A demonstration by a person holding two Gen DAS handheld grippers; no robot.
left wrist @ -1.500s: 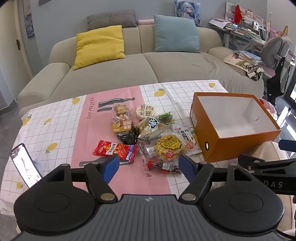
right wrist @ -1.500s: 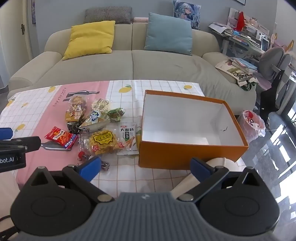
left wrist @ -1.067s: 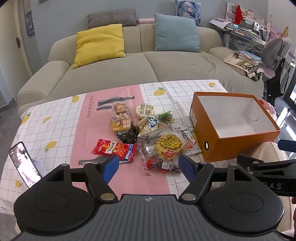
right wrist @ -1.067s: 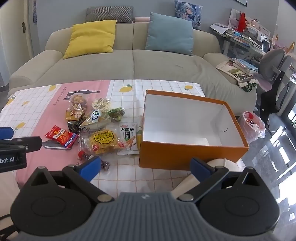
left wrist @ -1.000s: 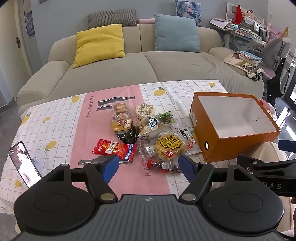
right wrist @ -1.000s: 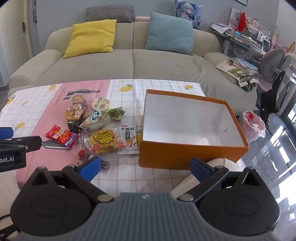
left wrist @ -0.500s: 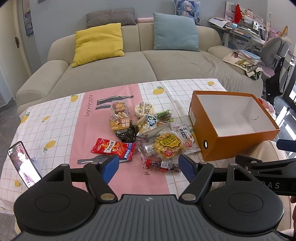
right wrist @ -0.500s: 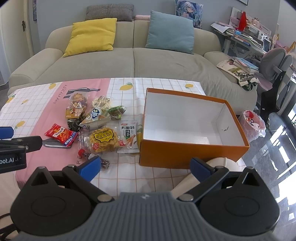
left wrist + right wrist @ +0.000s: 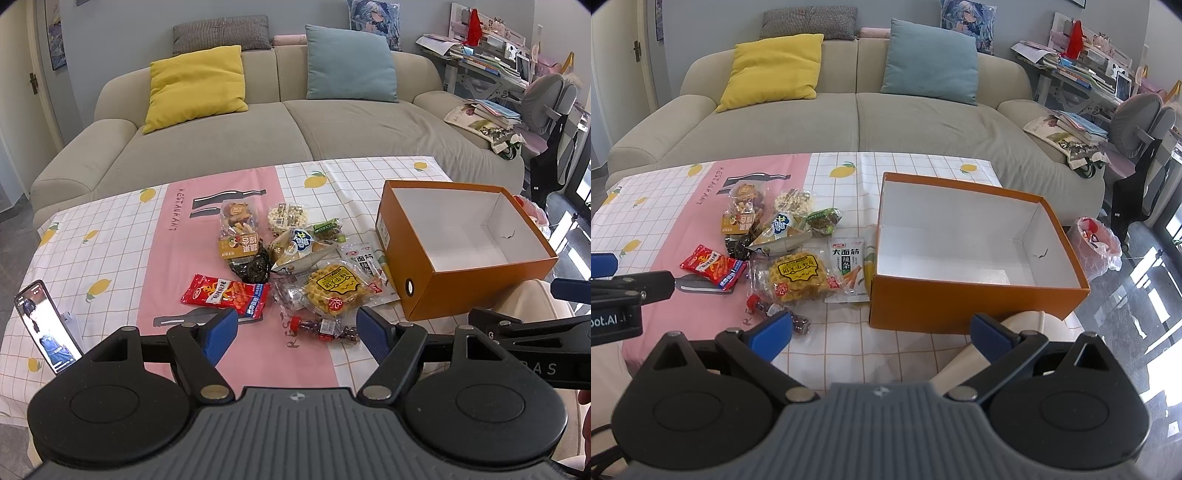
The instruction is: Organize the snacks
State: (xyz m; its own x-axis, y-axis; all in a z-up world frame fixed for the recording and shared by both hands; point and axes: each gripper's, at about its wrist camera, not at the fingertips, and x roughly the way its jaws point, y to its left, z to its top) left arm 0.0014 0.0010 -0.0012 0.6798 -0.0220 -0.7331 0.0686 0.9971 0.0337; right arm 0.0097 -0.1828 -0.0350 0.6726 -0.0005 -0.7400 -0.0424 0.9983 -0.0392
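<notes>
Several snack packets lie in a pile on the tablecloth: a red packet (image 9: 225,295), a yellow waffle packet (image 9: 338,286), a white noodle-stick packet (image 9: 849,267), a small red-capped bottle (image 9: 321,326) and others behind. An empty orange box (image 9: 436,295) with a white inside stands to their right; it also shows in the right wrist view (image 9: 960,312). My left gripper (image 9: 297,332) is open and empty, above the table's near edge in front of the pile. My right gripper (image 9: 881,336) is open and empty, in front of the box's near wall.
A phone (image 9: 48,326) stands propped at the table's left near corner. A beige sofa (image 9: 258,133) with a yellow and a blue cushion runs behind the table. A cluttered desk and a grey chair (image 9: 1141,122) stand at the right, with a bin bag (image 9: 1099,238) on the floor.
Both grippers have drifted slightly back and up, so the table sits a little higher in view. Nothing on the table has moved; both stay open.
</notes>
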